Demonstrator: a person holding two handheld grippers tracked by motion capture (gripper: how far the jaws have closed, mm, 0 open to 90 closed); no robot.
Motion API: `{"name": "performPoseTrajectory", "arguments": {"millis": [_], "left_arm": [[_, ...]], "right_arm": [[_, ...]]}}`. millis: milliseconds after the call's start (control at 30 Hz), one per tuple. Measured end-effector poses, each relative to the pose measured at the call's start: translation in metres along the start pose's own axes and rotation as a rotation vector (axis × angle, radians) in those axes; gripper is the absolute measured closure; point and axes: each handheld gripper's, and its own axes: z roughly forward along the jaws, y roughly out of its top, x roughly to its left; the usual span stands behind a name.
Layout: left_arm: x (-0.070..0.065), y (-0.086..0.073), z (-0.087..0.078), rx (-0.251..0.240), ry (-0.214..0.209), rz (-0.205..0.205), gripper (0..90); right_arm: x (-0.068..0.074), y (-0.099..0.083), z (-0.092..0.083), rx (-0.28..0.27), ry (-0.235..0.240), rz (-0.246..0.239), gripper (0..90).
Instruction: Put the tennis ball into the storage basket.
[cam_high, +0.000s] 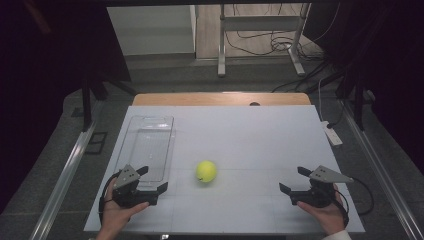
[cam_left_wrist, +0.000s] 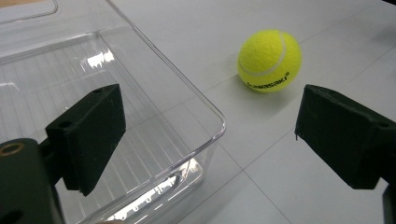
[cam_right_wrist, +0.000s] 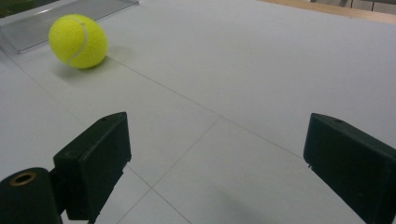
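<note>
A yellow tennis ball (cam_high: 206, 171) rests on the white table (cam_high: 250, 140), just right of a clear plastic tray (cam_high: 148, 145). My left gripper (cam_high: 152, 179) is held at the tray's near end, open, with nothing between its jaws. In the left gripper view the tray's corner (cam_left_wrist: 205, 126) lies between the jaws and the ball (cam_left_wrist: 269, 60) sits beyond, to the right. My right gripper (cam_high: 294, 180) hovers open at the table's front right. In the right gripper view the ball (cam_right_wrist: 78, 41) is far off at the upper left, beside the tray (cam_right_wrist: 65, 18).
A wooden strip (cam_high: 220, 99) borders the table's far edge. Beyond it stand a metal frame's legs (cam_high: 260, 45) and loose cables (cam_high: 270, 42) on the floor. A white power strip (cam_high: 332, 133) lies off the table's right edge. Metal rails (cam_high: 65, 170) flank both sides.
</note>
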Motion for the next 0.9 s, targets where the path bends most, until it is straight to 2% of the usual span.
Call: {"name": "performPoseTrajectory", "arguments": {"millis": [400, 900], "left_arm": [[-0.0028, 0.0014, 0.0029, 0.006, -0.006, 0.012, 8.8], [-0.0017, 0.0045, 0.0072, 0.006, 0.001, 0.012, 8.6]], "right_arm": [[-0.0008, -0.0024, 0.0006, 0.013, 0.001, 0.000, 8.1], [-0.0042, -0.0057, -0.0003, 0.017, 0.005, 0.025, 8.4]]}}
